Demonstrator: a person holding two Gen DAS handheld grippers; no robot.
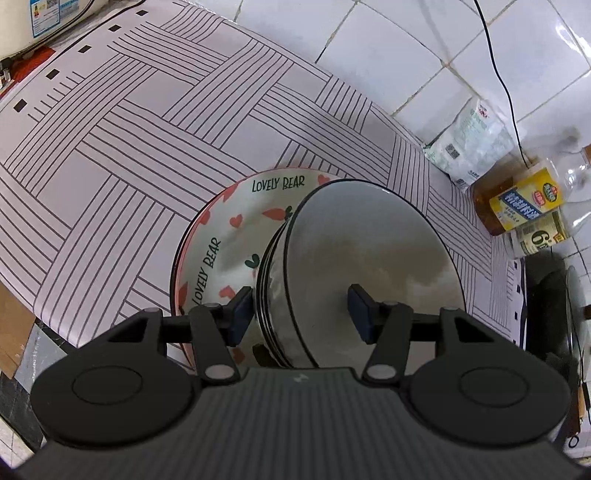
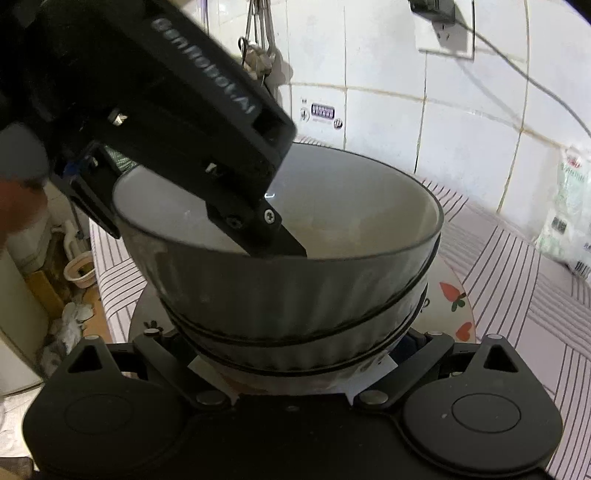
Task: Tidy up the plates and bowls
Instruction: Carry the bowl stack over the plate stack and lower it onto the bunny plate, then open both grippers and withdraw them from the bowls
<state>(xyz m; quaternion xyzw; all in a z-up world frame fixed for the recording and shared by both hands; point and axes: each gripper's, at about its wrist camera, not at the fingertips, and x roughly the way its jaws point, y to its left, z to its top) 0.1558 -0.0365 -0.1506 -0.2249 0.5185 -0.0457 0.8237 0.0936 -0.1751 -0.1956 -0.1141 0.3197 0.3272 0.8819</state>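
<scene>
A nested stack of grey bowls (image 1: pixel 369 251) (image 2: pixel 295 295) stands on a white "Lovely Bear" plate (image 1: pixel 221 236) (image 2: pixel 454 295) with red hearts. My left gripper (image 1: pixel 301 314) straddles the stack's rim from above. Its left pad (image 1: pixel 242 314) is by the outer wall, and its right pad (image 1: pixel 360 314) hangs inside the top bowl, apart from the wall. In the right wrist view the left gripper's finger (image 2: pixel 280 243) dips into the bowl. My right gripper (image 2: pixel 295 354) has its fingers spread on both sides of the lowest bowl's base. Its pads are mostly hidden behind the bowl.
The plate rests on a striped mat (image 1: pixel 147 147) on a tiled counter. To the right are a white bag (image 1: pixel 469 144) (image 2: pixel 569 210), an oil bottle (image 1: pixel 517 206) and a black pan (image 1: pixel 550 306). A white appliance (image 1: pixel 48 22) stands at the far left. Utensils (image 2: pixel 258 48) hang on the wall.
</scene>
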